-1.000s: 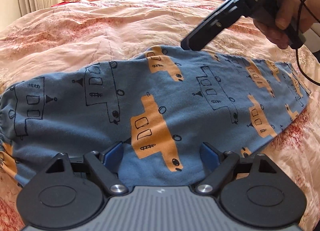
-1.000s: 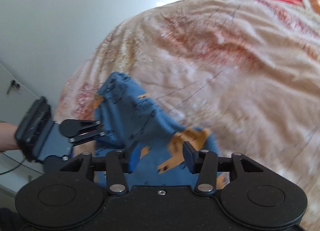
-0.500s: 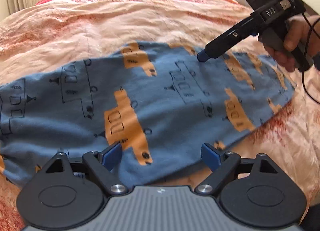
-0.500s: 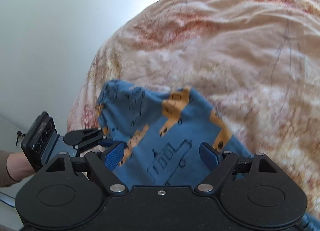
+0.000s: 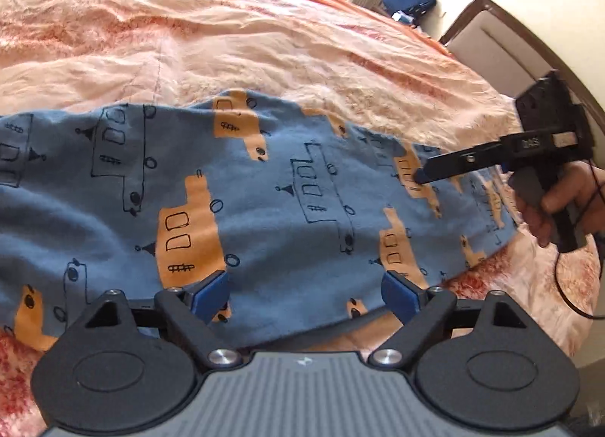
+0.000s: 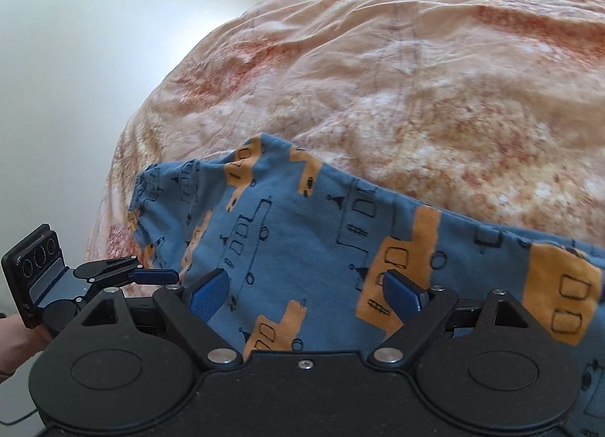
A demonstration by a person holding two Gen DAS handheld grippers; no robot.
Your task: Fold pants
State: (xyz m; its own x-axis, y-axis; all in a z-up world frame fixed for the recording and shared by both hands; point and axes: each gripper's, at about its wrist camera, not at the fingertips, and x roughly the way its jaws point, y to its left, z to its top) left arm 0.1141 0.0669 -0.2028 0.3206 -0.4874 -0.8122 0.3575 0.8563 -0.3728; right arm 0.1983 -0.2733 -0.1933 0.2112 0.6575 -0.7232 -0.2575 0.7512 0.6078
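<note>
Blue pants (image 5: 264,187) printed with orange and outlined trucks lie flat and lengthwise across the peach bedspread, folded leg on leg. They also show in the right wrist view (image 6: 302,232). My left gripper (image 5: 305,295) is open and empty, hovering over the near edge of the pants at mid length. My right gripper (image 6: 305,295) is open and empty, above the leg end of the pants. It shows from outside in the left wrist view (image 5: 423,176), low over the fabric.
The peach and red patterned bedspread (image 5: 227,55) covers the whole bed. A headboard (image 5: 491,47) and a dark blue bag (image 5: 408,2) stand at the far right. A white wall (image 6: 94,58) lies past the bed's left edge.
My right gripper opened from nearly shut and came down lower toward the leg end. My left gripper drew back toward the near edge of the pants.
</note>
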